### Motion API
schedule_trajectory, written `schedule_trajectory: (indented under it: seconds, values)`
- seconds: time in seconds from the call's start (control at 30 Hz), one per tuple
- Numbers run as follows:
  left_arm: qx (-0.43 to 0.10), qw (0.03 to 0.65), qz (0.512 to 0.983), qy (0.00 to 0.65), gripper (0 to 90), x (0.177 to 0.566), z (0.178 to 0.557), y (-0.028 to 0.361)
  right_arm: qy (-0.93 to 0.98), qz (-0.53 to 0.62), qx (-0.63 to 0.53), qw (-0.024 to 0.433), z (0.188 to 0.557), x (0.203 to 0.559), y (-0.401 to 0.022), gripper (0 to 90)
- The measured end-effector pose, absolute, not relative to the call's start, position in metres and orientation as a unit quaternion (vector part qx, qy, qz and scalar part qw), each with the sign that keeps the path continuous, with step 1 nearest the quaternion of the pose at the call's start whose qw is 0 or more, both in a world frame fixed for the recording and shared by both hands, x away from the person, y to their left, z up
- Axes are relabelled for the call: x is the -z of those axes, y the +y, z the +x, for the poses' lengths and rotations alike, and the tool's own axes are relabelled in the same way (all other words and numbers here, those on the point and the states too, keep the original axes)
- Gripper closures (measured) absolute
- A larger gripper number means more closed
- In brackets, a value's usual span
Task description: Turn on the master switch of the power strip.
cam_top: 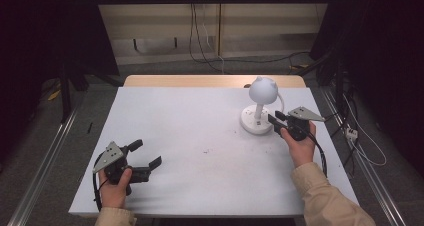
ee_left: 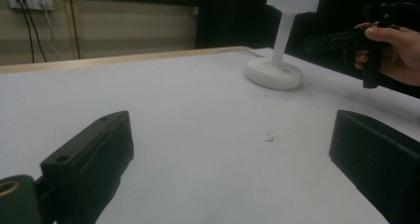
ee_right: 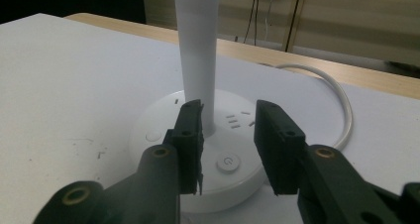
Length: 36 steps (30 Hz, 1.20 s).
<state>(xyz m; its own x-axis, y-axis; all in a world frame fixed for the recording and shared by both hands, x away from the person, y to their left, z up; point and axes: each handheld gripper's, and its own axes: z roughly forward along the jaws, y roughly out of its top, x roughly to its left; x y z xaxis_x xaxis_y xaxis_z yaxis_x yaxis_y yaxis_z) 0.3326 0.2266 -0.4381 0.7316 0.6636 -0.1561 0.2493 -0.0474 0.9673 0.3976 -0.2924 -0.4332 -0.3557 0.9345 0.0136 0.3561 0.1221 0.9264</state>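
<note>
The white worktop (cam_top: 200, 151) holds a white desk lamp (cam_top: 259, 106) at its far right. Right tongs (ee_right: 228, 140) hover over the lamp's round base (ee_right: 163, 135), jaws narrowed but gripping nothing, the power button (ee_right: 227, 163) right below the gap. Left tongs (cam_top: 145, 156) sit wide open, well apart. Risk-wise, a jaw could miss the button or nudge the light base sideways. No readable brand, just a power symbol.

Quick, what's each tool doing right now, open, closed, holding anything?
Left tool: open wide, holding nothing, low over the table.
Right tool: partly open over the lamp base near its power button, gripping nothing.
</note>
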Motion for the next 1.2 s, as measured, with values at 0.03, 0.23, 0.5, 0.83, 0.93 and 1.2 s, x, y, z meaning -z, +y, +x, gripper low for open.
schedule_trajectory:
  seconds: [0.03, 0.23, 0.5, 0.83, 0.93, 1.2]
  values:
    - [-0.170, 0.609, 0.703, 0.324, 3.1, 0.438, 0.333, 0.227, 0.680, 0.476, -0.463, 0.311, 0.398, 0.434, -0.292, 67.3]
    - [-0.172, 0.610, 0.701, 0.326, 3.1, 0.438, 0.332, 0.228, 0.684, 0.476, -0.462, 0.305, 0.403, 0.434, -0.293, 74.3]
    - [-0.171, 0.609, 0.703, 0.326, 3.1, 0.438, 0.332, 0.228, 0.687, 0.480, -0.464, 0.287, 0.409, 0.436, -0.294, 83.0]
    - [-0.174, 0.611, 0.701, 0.325, 3.1, 0.437, 0.331, 0.228, 0.690, 0.483, -0.464, 0.274, 0.413, 0.441, -0.294, 88.3]
    - [-0.173, 0.611, 0.702, 0.322, 3.1, 0.437, 0.331, 0.227, 0.691, 0.483, -0.462, 0.274, 0.414, 0.442, -0.294, 88.8]
    - [-0.173, 0.612, 0.701, 0.322, 3.1, 0.437, 0.331, 0.226, 0.690, 0.484, -0.465, 0.272, 0.415, 0.443, -0.295, 90.0]
